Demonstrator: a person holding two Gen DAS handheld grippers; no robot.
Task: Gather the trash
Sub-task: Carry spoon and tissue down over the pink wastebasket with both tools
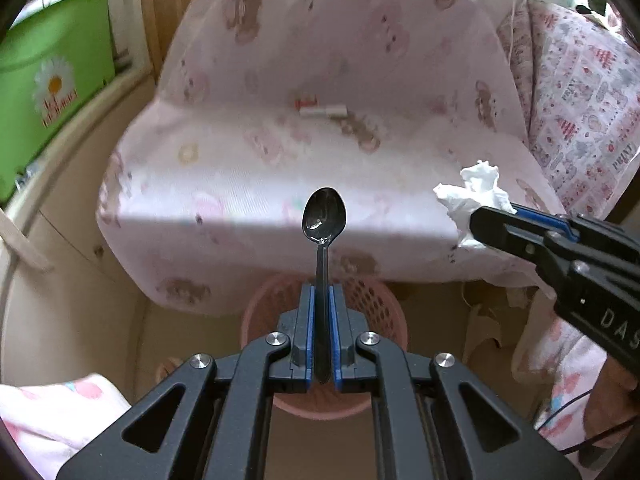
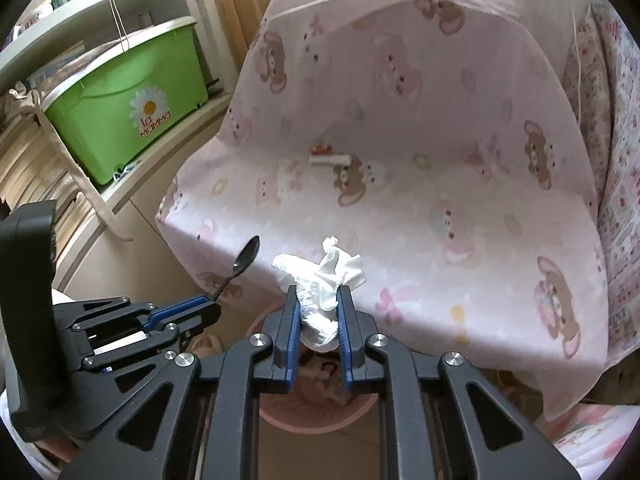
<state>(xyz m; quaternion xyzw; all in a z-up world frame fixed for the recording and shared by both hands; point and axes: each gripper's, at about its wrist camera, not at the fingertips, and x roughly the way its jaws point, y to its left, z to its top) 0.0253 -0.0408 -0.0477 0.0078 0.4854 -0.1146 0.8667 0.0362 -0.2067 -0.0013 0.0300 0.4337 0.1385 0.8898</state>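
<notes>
Jaws on your left gripper (image 1: 322,292) are clamped together on the handle of a black plastic spoon (image 1: 323,216), whose bowl stands up past the pads. Your right gripper (image 2: 318,292) has its jaws pinched on a crumpled white tissue (image 2: 324,280), which bulges above and below the pads. Both grippers point down over a pink mesh basket (image 1: 368,300) on the floor, just in front of the chair. That chair is draped in a pink cloth printed with bears (image 2: 400,140). On the seat, well apart from both grippers, lies a small white wrapper (image 2: 330,159) with a red and white scrap just behind it. To your left, a green tub (image 2: 120,112) with a daisy sticker sits on a shelf.
</notes>
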